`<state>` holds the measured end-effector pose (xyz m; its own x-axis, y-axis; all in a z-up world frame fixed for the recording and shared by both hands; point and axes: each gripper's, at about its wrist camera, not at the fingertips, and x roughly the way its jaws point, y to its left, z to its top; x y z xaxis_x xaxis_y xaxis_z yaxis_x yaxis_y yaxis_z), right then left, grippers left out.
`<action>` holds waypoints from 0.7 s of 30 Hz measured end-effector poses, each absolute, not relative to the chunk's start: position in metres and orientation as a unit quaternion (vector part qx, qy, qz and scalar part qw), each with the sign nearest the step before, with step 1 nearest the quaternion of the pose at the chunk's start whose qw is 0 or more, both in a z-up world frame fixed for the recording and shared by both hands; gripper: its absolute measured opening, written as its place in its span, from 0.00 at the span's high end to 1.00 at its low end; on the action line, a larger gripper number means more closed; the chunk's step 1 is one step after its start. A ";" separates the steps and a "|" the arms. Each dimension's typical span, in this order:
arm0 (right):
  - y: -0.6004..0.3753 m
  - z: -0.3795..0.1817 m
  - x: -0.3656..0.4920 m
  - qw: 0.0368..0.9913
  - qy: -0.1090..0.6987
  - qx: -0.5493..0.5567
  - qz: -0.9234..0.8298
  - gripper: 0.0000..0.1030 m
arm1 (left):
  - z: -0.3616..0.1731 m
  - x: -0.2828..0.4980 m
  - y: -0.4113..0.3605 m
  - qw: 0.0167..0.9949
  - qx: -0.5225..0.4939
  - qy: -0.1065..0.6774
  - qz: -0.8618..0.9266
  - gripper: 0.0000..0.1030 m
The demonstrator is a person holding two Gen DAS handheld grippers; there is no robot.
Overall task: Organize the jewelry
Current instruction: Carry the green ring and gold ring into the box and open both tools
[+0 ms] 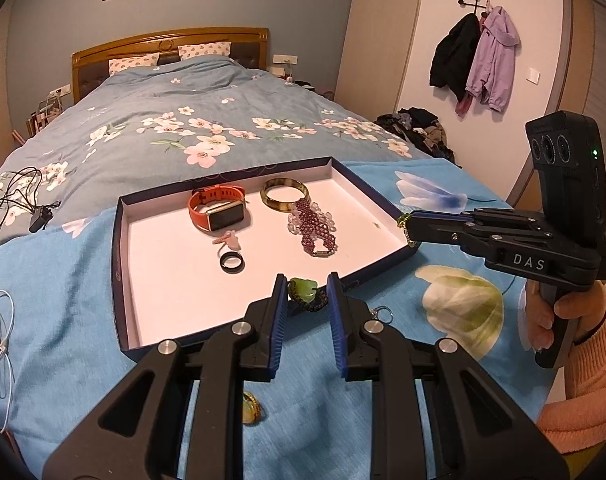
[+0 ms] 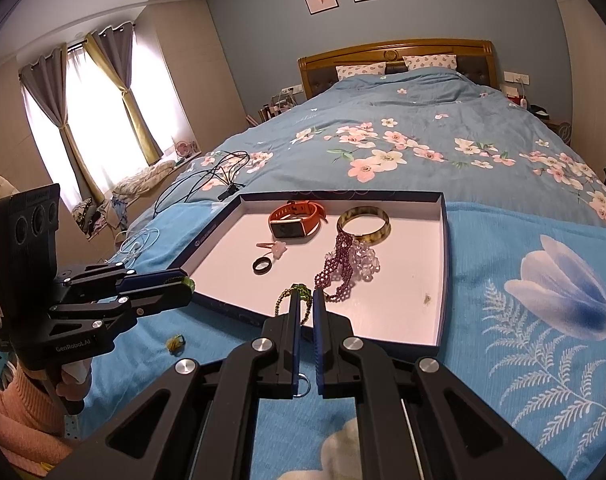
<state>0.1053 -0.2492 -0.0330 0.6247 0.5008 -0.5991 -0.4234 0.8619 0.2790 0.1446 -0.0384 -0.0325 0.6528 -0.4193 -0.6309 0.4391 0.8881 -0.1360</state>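
Your left tongs (image 1: 305,294) are clamped on a jade-green pendant on a braided cord (image 1: 306,294) just above the tray's (image 1: 119,280) near rim. Your right tongs (image 2: 306,300) are pinched shut on a green-and-gold beaded chain (image 2: 287,300) over the same tray.

A shallow tray (image 1: 121,264) lies on a blanket (image 1: 63,280) at the foot of the bed (image 1: 183,92). In it, a watch (image 1: 217,210) sits at the back left and a bangle (image 1: 283,195) to its right. A beaded bracelet (image 1: 313,228) lies in front of the bangle, touching it. A ring (image 1: 231,261) lies before the watch, with a small charm (image 1: 227,239) between them. Cables (image 1: 19,196) lie on the bed left of the tray.
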 end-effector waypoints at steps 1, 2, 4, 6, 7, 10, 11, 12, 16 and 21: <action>-0.249 -0.033 0.107 0.899 0.349 0.055 0.257 0.96 | -0.033 0.146 -0.038 0.909 0.013 0.344 -0.234 0.80; -0.249 -0.033 0.106 0.899 0.349 0.055 0.257 0.96 | -0.033 0.147 -0.037 0.909 0.012 0.344 -0.234 0.80; -0.249 -0.033 0.108 0.899 0.350 0.055 0.257 0.96 | -0.033 0.150 -0.036 0.909 0.011 0.345 -0.233 0.80; -0.249 -0.032 0.109 0.899 0.350 0.055 0.257 0.96 | -0.034 0.152 -0.036 0.910 0.012 0.345 -0.231 0.80; -0.249 -0.033 0.109 0.899 0.350 0.055 0.257 0.96 | -0.034 0.153 -0.036 0.910 0.013 0.346 -0.230 0.80; -0.248 -0.032 0.115 0.898 0.352 0.054 0.257 0.96 | -0.034 0.157 -0.036 0.909 0.011 0.347 -0.230 0.80; -0.248 -0.033 0.118 0.898 0.352 0.054 0.257 0.96 | -0.035 0.158 -0.035 0.909 0.010 0.347 -0.229 0.80; -0.248 -0.033 0.119 0.898 0.353 0.053 0.257 0.96 | -0.035 0.159 -0.035 0.910 0.011 0.348 -0.227 0.80; -0.244 -0.036 0.126 0.897 0.356 0.050 0.255 0.96 | -0.037 0.164 -0.035 0.909 0.008 0.351 -0.225 0.80; -0.241 -0.039 0.132 0.897 0.359 0.048 0.253 0.96 | -0.039 0.172 -0.033 0.908 0.004 0.355 -0.221 0.80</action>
<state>0.1323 -0.2409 -0.0385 0.6137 0.4879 -0.6207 -0.4193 0.8676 0.2673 0.1722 -0.0330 -0.0393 0.6503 -0.3979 -0.6472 0.4038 0.9026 -0.1491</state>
